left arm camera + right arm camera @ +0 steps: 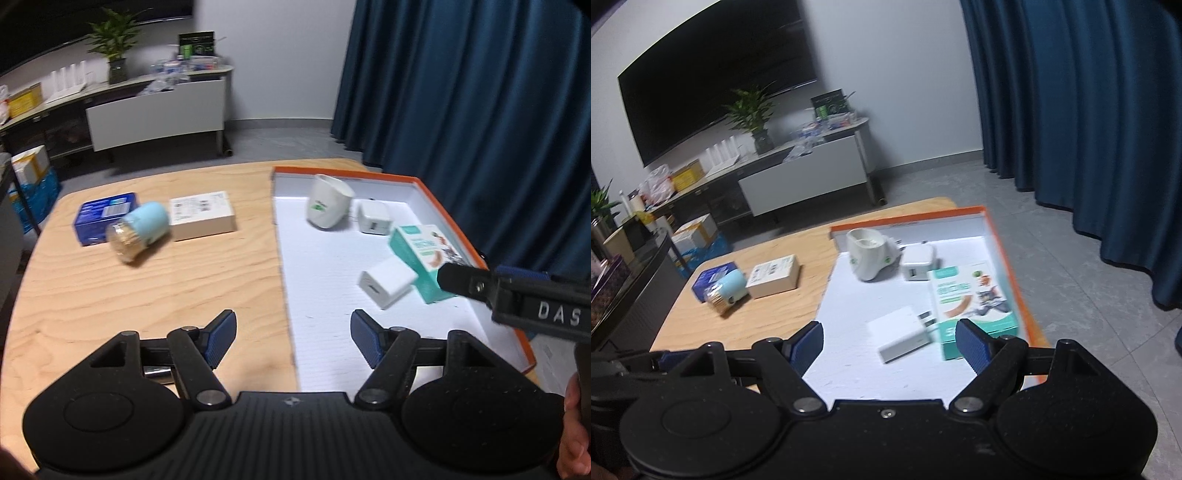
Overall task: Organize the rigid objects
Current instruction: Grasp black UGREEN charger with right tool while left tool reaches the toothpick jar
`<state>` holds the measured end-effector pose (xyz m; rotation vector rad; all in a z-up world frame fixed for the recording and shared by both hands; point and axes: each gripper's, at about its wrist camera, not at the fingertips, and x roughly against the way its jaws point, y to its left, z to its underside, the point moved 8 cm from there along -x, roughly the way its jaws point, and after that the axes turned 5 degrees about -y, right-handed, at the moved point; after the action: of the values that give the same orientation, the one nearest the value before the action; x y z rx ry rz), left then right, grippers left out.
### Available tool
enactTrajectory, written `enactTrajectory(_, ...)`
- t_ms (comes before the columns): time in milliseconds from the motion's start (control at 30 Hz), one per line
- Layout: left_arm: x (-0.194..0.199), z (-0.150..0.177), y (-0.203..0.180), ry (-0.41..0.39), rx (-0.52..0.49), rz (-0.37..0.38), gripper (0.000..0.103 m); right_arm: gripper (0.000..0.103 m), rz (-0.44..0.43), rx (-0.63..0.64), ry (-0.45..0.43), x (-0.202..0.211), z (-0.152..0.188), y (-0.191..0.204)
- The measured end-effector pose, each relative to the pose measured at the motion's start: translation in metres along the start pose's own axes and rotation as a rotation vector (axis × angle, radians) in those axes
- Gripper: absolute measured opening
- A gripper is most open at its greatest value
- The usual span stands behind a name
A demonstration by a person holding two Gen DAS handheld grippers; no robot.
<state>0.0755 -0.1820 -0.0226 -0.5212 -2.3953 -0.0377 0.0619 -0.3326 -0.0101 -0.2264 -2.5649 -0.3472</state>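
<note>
An orange-rimmed white tray [424, 184] [1008, 254] holds a white cup [327, 201] [866, 256], a small white charger [373, 218] [918, 266], a second white charger [386, 283] [905, 334] and a teal box [424, 258] [971, 302]. On the wooden table [147, 295] [775, 314] lie a blue box [101, 214] [711, 277], a light-blue jar [138, 232] [727, 291] on its side and a white box [202, 216] [774, 277]. My left gripper [293, 339] is open and holds nothing, above the tray's left edge. My right gripper [890, 347] is open over the tray, near the second charger.
Blue curtains [480, 92] hang at the right. A curved side table [155, 110] with a potted plant [114, 44] and clutter stands behind. Grey floor [1089, 277] lies right of the tray. A person's hand [574, 424] holds the right gripper's handle.
</note>
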Motion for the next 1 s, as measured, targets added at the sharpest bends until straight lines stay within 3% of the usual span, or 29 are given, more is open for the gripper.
enactTrajectory(500, 0.017, 0.006, 0.074, -0.024, 0.107, -0.114, 0.070, 0.095, -0.126, 0.072, 0.091, -0.019, 0.024, 0.065)
enactTrajectory(867, 0.031, 0.012, 0.146, -0.037, 0.213, -0.258, 0.071, 0.095, -0.300, 0.149, 0.217, -0.043, 0.066, 0.142)
enactTrajectory(1000, 0.036, 0.015, 0.166, -0.037, 0.251, -0.289, 0.072, 0.095, -0.306, 0.177, 0.247, -0.059, 0.079, 0.168)
